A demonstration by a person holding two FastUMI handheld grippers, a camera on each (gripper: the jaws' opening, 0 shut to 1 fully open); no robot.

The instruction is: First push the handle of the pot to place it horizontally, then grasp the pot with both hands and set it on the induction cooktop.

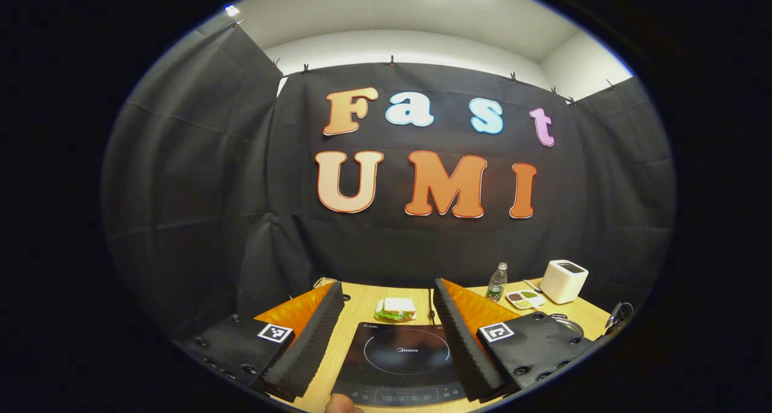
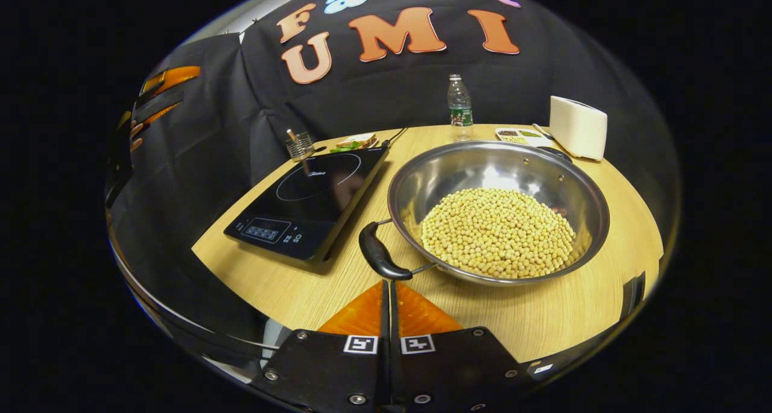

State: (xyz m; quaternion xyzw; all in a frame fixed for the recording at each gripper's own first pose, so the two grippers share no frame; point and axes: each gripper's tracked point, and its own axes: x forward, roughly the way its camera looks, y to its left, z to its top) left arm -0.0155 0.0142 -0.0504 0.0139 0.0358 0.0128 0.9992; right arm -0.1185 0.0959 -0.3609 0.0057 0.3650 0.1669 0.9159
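a steel pot (image 2: 498, 211) heaped with pale beans (image 2: 497, 232) sits on the wooden surface (image 2: 289, 280), just right of the black induction cooktop (image 2: 310, 199) and apart from it. its near handle (image 2: 380, 257), a dark grip on wire arms, points toward me and slightly left; a second handle (image 2: 555, 154) shows at the far rim.

from the right gripper view, my right tool (image 2: 389, 295) hangs low over the near edge of the surface with its two fingers pressed together and nothing between them, their tips just short of the near handle and not touching it. from the left gripper view, my left tool (image 1: 389, 307) is held higher, its fingers spread wide apart and empty, looking down the length of the cooktop toward the back wall.

at the far side of the surface stand a water bottle (image 2: 459, 107), a white toaster (image 2: 578, 135), a small divided tray of grains (image 2: 522, 135), a plate of food (image 2: 356, 141) and a wire cup (image 2: 300, 146).

i judge the first step is in hand and not yet made: the handle is to be pushed so the pot lies across. the next move calls for nudging the closed right tool sideways against that grip, gently, since the beans sit heaped. the two-tool lift comes after.
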